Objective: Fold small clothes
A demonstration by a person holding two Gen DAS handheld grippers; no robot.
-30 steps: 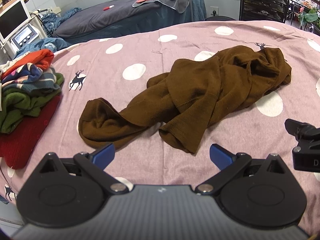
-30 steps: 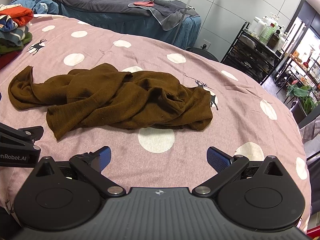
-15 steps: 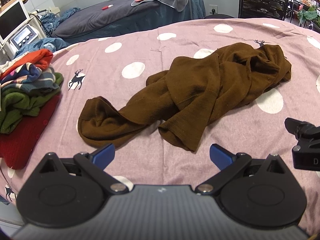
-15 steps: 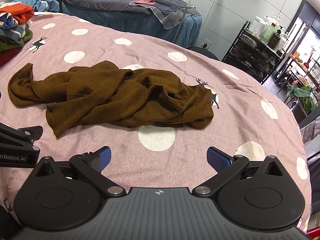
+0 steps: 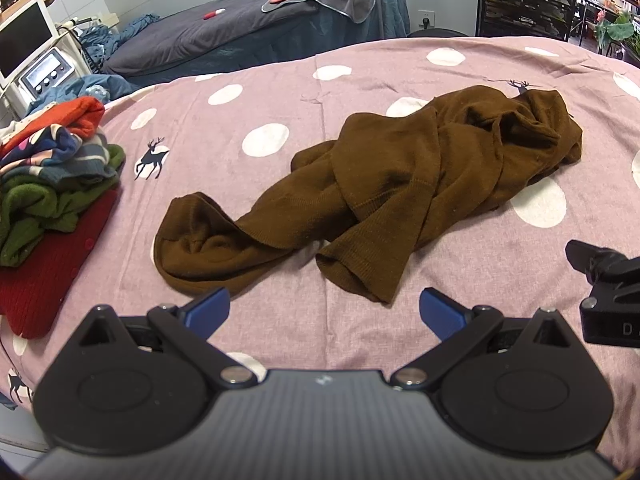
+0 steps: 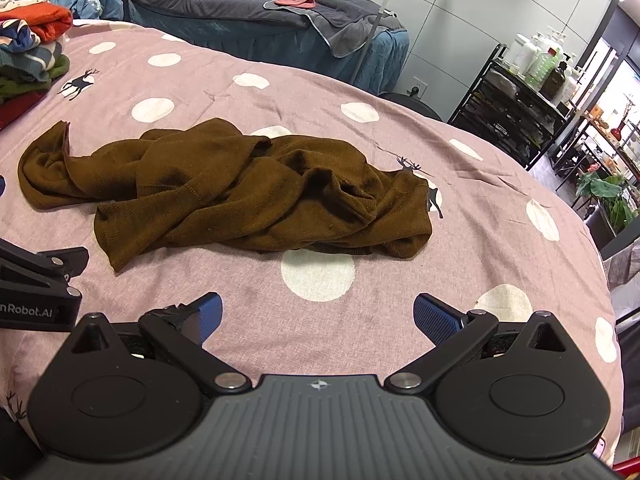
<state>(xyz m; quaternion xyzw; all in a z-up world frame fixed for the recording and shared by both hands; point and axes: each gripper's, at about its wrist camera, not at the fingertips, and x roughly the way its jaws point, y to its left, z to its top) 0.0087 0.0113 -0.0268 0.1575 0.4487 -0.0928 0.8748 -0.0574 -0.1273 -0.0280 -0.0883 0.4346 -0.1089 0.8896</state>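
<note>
A crumpled brown knit sweater (image 5: 400,184) lies in a heap on the pink spotted bed cover (image 5: 280,92), one sleeve trailing to the left. It also shows in the right wrist view (image 6: 240,196). My left gripper (image 5: 324,308) is open and empty, just short of the sweater's near hem. My right gripper (image 6: 316,316) is open and empty, over the cover in front of the sweater. Each gripper's body shows at the edge of the other's view.
A stack of folded clothes (image 5: 48,184), red, green, striped and orange, sits at the left edge of the bed. A dark treatment bed (image 6: 260,12) stands behind. A black shelf trolley with bottles (image 6: 524,96) is at the right.
Both grippers have crept slightly forward and lower toward the sweater. The sweater has not moved and the jaws stay open.
</note>
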